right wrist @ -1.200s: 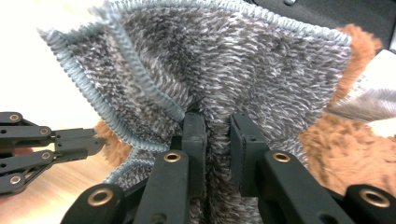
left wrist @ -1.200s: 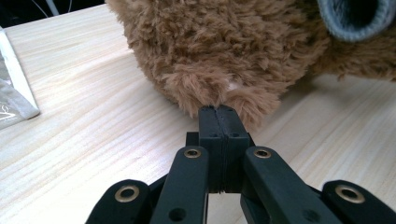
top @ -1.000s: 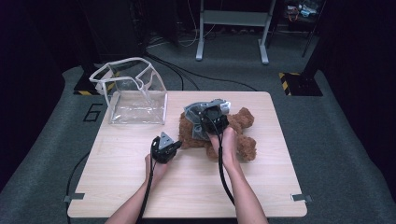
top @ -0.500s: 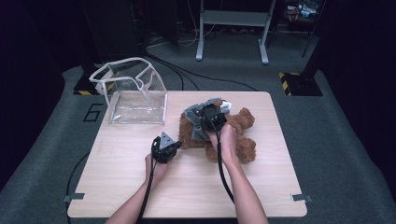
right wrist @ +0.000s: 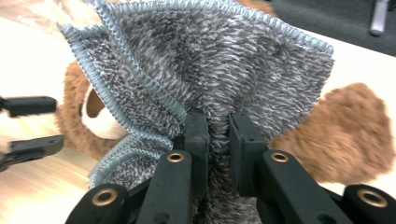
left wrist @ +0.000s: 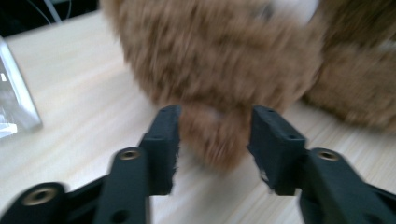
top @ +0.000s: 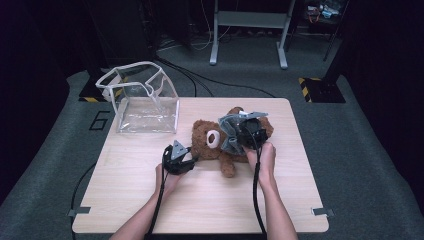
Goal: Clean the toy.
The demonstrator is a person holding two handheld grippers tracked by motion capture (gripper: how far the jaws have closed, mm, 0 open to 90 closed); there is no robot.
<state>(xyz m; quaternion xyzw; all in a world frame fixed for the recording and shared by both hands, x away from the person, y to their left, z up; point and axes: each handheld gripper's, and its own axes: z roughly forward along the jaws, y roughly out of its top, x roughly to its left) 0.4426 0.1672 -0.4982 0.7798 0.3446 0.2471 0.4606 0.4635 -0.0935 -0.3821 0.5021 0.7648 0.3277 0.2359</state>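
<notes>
Two grippers on the bear [top: 215,142] mid-table: right gripper [right wrist: 218,140] pinches a grey cloth [right wrist: 210,60] bunched over the bear's body, carried slightly toward 3 o'clock since a second ago. Left gripper [left wrist: 212,140] has just been opening, jaws now spread either side of a furry limb (no pad contact). Likely releasing so the cloth can lift away. Bag [top: 142,97] sits at 10 o'clock.

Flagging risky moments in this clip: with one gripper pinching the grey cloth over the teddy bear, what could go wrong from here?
1. The right gripper is shut on a bunched fold of the grey fuzzy cloth; the fold could slip free.
2. The left gripper, just opened, straddles a limb of the brown plush teddy bear without pressing, so pulling the cloth may drag the bear.
3. The clear plastic bag sags and could collapse.
</notes>
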